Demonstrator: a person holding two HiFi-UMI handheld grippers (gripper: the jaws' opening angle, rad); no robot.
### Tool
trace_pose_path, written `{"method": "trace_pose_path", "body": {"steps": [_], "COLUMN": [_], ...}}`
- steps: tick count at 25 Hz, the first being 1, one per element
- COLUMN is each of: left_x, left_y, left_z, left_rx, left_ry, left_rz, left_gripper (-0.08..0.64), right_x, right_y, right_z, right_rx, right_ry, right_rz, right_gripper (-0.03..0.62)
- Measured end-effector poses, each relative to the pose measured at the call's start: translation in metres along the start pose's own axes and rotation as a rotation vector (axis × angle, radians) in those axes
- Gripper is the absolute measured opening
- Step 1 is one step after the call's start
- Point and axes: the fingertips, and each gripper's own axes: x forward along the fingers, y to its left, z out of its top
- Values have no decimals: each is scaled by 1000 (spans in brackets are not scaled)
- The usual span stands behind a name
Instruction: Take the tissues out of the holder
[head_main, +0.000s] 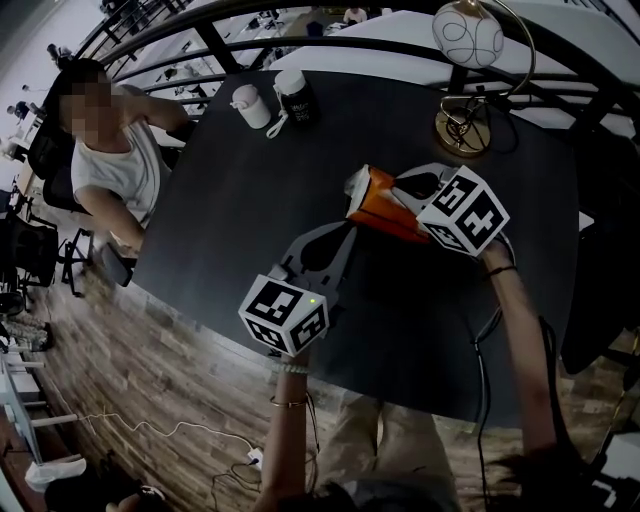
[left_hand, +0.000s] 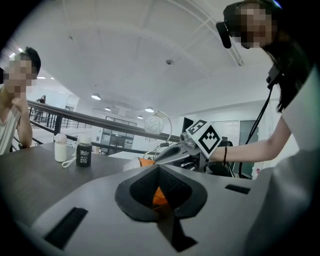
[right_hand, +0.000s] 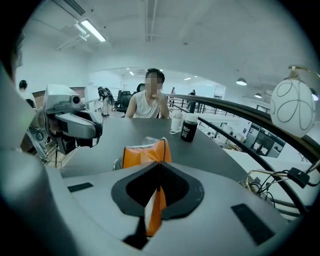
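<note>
Orange holder (head_main: 388, 212) over the desk (head_main: 230, 190), gripped at both ends. Left claw (head_main: 346, 226) is clamped on its near end and right claw (head_main: 398, 196) pinches its far edge. Tissues (head_main: 357, 181) protrude nearest the left claw.

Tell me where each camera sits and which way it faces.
Head view: on the person's head, looking down at the dark table; both forearms, left hand-held gripper and right hand-held gripper show.
Left gripper view: rides the left one, looking across the table; right forearm shows.
Right gripper view: rides the right one, facing the seated person; the left one shows.
Shared: both gripper views show their jaws clamping the orange tissue holder.
</note>
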Motion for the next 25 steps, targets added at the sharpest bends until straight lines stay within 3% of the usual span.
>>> {"method": "trace_pose_path", "body": {"steps": [12, 25], "left_x": [-25, -77], "left_y": [-25, -61], "left_z": [37, 33], "left_rx": [61, 85], "left_ry": [-55, -77], "left_rz": [-20, -38], "left_gripper": [8, 8], "right_x": [-62, -106], "right_y": [18, 79], "right_z": [46, 42], "right_rx": [-18, -63], "right_ry": [-121, -144], "right_rz": [-69, -112], "right_gripper": [17, 17]}}
